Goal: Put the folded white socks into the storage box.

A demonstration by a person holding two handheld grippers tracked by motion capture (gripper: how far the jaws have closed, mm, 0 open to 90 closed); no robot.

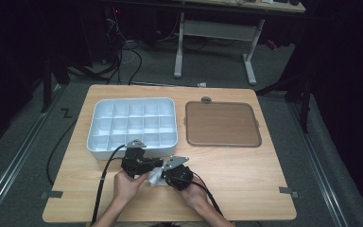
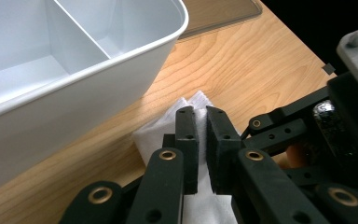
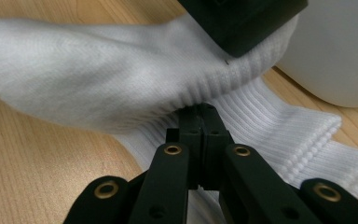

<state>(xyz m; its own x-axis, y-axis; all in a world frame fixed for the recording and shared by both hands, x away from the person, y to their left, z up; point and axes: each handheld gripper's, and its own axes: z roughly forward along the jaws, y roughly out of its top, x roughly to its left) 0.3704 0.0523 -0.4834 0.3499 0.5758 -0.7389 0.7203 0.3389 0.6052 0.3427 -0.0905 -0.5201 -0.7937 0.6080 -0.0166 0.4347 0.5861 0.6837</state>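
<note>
Both forearms reach in low. The left hand-held gripper (image 1: pixel 157 163) and right hand-held gripper (image 1: pixel 165 174) nearly meet (jaws closed).

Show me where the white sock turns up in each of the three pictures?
High view: white sock lies near the table's front edge, between the two hand-held grippers.
Left gripper view: bottom centre, pinched between that hand-held gripper's jaws.
Right gripper view: across the upper left and middle.
Shared landmark: the white compartment tray beside it.

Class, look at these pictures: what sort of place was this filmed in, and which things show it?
Probably a lab or workshop set up for recording, not a home: a bare light wooden table on grey carpet, loose black cables on the floor, and a white-legged workbench behind in the dark.
</note>
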